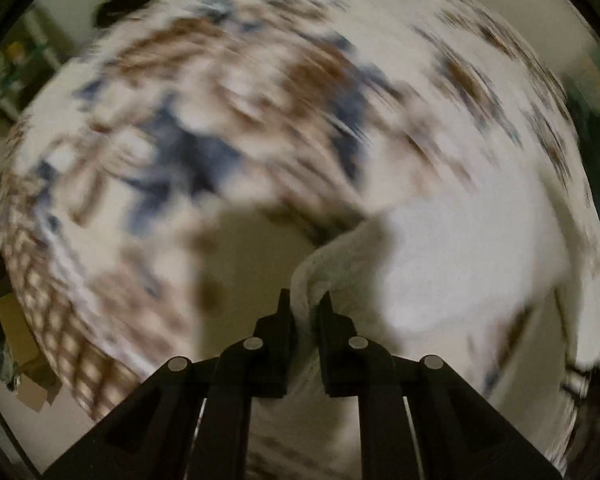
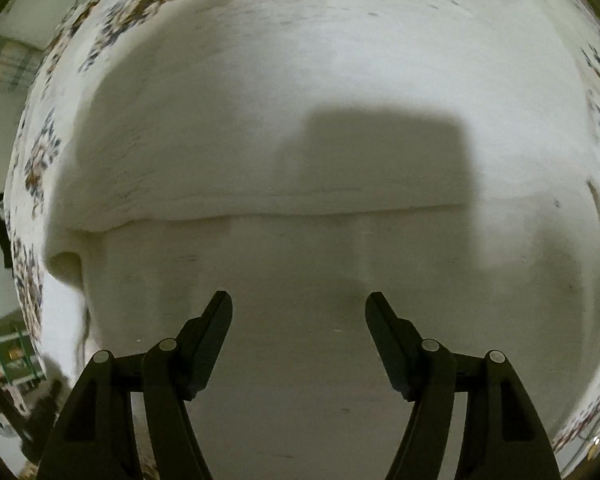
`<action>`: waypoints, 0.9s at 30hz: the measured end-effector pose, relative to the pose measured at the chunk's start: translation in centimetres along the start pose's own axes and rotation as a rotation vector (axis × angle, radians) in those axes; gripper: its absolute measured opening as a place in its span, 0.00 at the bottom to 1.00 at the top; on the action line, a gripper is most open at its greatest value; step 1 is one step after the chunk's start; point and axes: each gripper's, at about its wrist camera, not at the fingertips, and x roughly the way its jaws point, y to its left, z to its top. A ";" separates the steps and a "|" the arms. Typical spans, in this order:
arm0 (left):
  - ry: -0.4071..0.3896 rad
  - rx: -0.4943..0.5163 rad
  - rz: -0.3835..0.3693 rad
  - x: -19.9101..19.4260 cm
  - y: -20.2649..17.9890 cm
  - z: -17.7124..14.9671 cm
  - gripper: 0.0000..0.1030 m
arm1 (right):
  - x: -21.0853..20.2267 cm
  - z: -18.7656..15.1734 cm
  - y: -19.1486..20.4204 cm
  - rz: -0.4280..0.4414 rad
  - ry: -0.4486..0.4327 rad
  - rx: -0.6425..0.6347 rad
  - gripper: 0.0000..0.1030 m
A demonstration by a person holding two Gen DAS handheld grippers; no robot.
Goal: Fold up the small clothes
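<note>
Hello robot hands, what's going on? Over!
Left gripper shut on white cloth. Right gripper open above the cloth, empty. Patterned cover beneath, blurred. Nothing blocking.

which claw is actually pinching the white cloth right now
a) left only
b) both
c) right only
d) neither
a) In the left wrist view the left claw has its fingers drawn close together with a fold of the white cloth caught between them, while the right claw stands wide apart over the cloth with nothing between its fingers.
</note>
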 end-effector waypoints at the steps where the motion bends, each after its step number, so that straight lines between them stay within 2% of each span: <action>1: -0.023 -0.036 0.007 -0.2 1.2 1.1 0.08 | 0.1 0.0 0.7 -0.001 -0.001 -0.013 0.69; 2: -0.037 -0.067 0.002 -0.3 2.2 1.9 0.09 | 0.1 0.0 1.2 -0.012 -0.004 -0.022 0.69; 5: -0.047 -0.190 -0.091 -0.3 4.7 3.1 0.13 | 0.9 -0.4 2.7 -0.038 -0.011 -0.026 0.69; 8: -0.062 -0.311 -0.119 -0.8 6.4 2.4 0.20 | 0.2 0.1 3.0 -0.045 -0.014 -0.013 0.84; 10: -0.075 -0.406 -0.128 -1.2 7.9 0.7 0.33 | 0.7 0.0 3.6 -0.027 -0.016 -0.008 0.86; 11: -0.076 -0.456 -0.142 -1.0 8.7 0.2 0.48 | 0.9 -0.1 3.8 -0.021 -0.012 -0.011 0.86; 12: -0.086 -0.517 -0.165 -1.2 9.7 -0.8 0.56 | 1.2 -0.2 4.0 -0.012 -0.008 -0.014 0.92; 15: -0.070 -0.674 -0.269 -0.3 11.1 -3.6 0.59 | 1.4 -0.4 4.1 0.014 -0.012 -0.019 0.98; 18: 0.004 -0.734 -0.350 2.1 9.7 -5.1 0.59 | 1.5 -0.4 4.1 0.016 -0.031 -0.012 0.98; 20: 0.037 -0.772 -0.395 4.0 8.5 -5.0 0.59 | 1.2 -0.2 3.7 0.008 -0.043 -0.001 0.98; 22: 0.001 -0.810 -0.395 5.0 7.9 -3.9 0.59 | 0.9 0.0 3.4 0.002 -0.057 0.013 0.98; 25: -0.111 -0.837 -0.333 5.2 7.6 -1.8 0.54 | 0.5 0.4 3.2 -0.018 -0.074 0.010 0.98; 26: -0.145 -0.813 -0.284 5.0 7.5 -1.1 0.17 | 0.3 0.7 3.2 -0.023 -0.080 0.008 0.98; 27: -0.162 -0.768 -0.223 4.8 7.3 0.1 0.07 | -0.1 0.5 2.6 -0.033 -0.088 0.005 0.98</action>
